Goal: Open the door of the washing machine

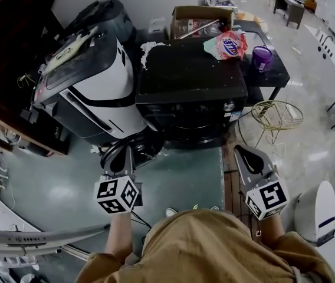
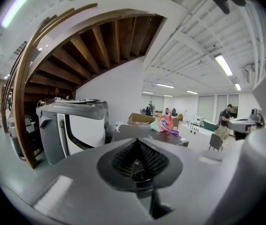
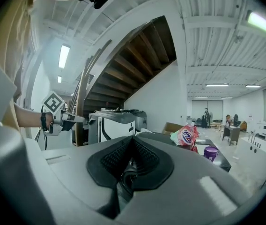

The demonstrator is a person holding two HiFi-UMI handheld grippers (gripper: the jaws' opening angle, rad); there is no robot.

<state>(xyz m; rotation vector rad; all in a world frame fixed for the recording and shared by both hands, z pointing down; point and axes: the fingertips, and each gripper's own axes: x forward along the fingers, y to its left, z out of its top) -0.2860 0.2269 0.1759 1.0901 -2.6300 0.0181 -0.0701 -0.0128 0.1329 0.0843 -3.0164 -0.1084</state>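
Note:
The black front-loading washing machine [image 1: 190, 78] stands ahead of me, and its round door [image 1: 186, 121] on the front face looks closed. In the head view my left gripper [image 1: 124, 154] hovers in front of the machine's lower left corner, jaws shut and empty. My right gripper [image 1: 243, 153] hangs off the machine's right front corner, also shut on nothing. The left gripper view looks over its shut jaws [image 2: 137, 146] at the machine's top [image 2: 133, 131]. In the right gripper view, the shut jaws [image 3: 130, 143] point toward the machine [image 3: 163, 138], with the left gripper [image 3: 70, 118] at the left.
A white-and-black machine [image 1: 94, 84] leans against the washer's left side. On and behind the washer lie a detergent bag [image 1: 226, 45], a purple cup [image 1: 261, 58] and a cardboard box [image 1: 200, 17]. A wire stool [image 1: 276, 115] stands to the right, and a wooden stair beam [image 2: 23, 102] to the left.

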